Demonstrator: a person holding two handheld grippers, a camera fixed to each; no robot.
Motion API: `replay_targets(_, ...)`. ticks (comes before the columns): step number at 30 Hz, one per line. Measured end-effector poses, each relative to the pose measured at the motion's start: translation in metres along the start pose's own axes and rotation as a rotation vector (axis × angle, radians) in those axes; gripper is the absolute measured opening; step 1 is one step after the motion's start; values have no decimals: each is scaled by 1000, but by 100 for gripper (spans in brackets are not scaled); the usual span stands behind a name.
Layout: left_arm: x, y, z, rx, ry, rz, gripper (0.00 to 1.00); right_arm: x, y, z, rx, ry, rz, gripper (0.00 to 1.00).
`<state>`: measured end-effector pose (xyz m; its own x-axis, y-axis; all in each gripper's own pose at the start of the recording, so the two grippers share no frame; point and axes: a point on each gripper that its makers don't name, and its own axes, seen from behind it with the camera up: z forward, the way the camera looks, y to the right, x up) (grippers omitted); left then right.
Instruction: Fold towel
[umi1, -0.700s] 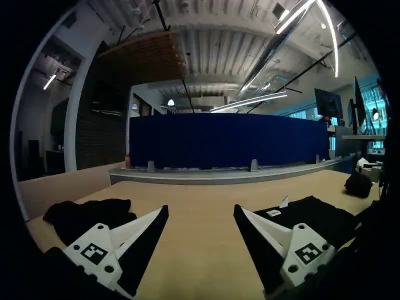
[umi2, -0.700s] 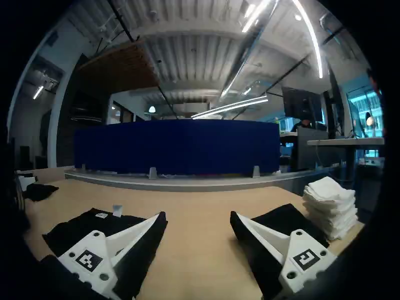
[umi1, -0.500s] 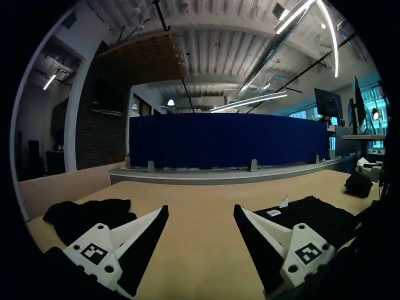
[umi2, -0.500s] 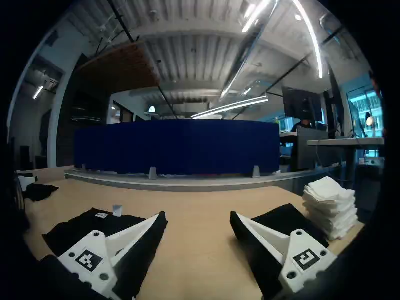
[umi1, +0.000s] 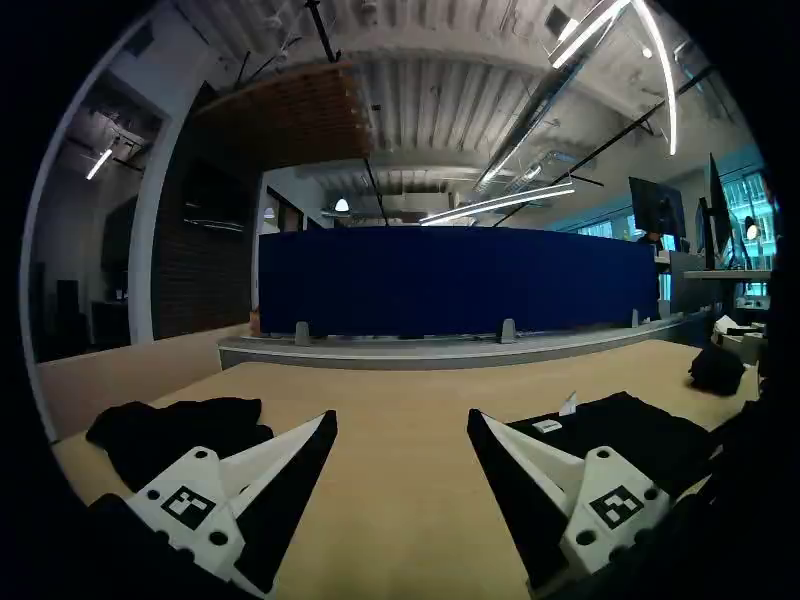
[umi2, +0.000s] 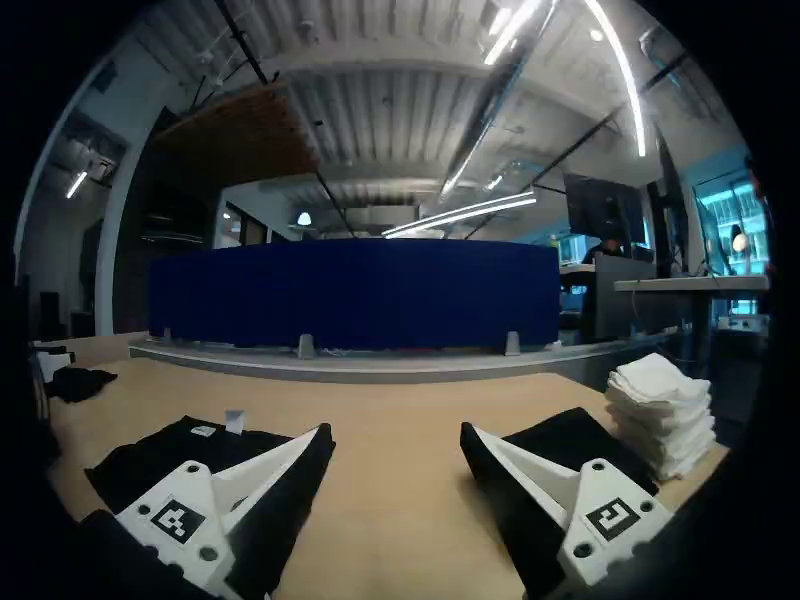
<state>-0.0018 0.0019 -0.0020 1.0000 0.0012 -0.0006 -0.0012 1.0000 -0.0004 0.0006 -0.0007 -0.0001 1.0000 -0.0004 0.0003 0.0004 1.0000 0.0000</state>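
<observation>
The left gripper (umi1: 401, 414) and right gripper (umi2: 395, 428) hover wide open and empty over the table (umi2: 400, 395). Black towels (umi2: 170, 445) lie flat beside them, and a stack of folded white towels (umi2: 660, 410) sits at the right edge.

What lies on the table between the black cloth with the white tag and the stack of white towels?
In the right gripper view, bare table top, then a second black cloth close beside the stack of white towels.

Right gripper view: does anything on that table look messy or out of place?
Only mildly. One small black cloth lies crumpled at the far left of the table, while the tagged black cloth lies flat and the white towels sit neatly stacked at right. Nothing looks spilled or damaged.
</observation>
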Motion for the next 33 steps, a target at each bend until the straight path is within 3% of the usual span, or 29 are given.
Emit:
replay_targets(24,-1,-5,1,15,-13,2,97,0,-1,1,-4,-10,-11,99)
replay_targets(29,9,-6,4,19,-31,4,97,24,-5,0,-4,-12,-37,99)
replay_targets(33,42,-8,4,23,-22,-7,97,58,-8,-2,-2,-8,-40,99)
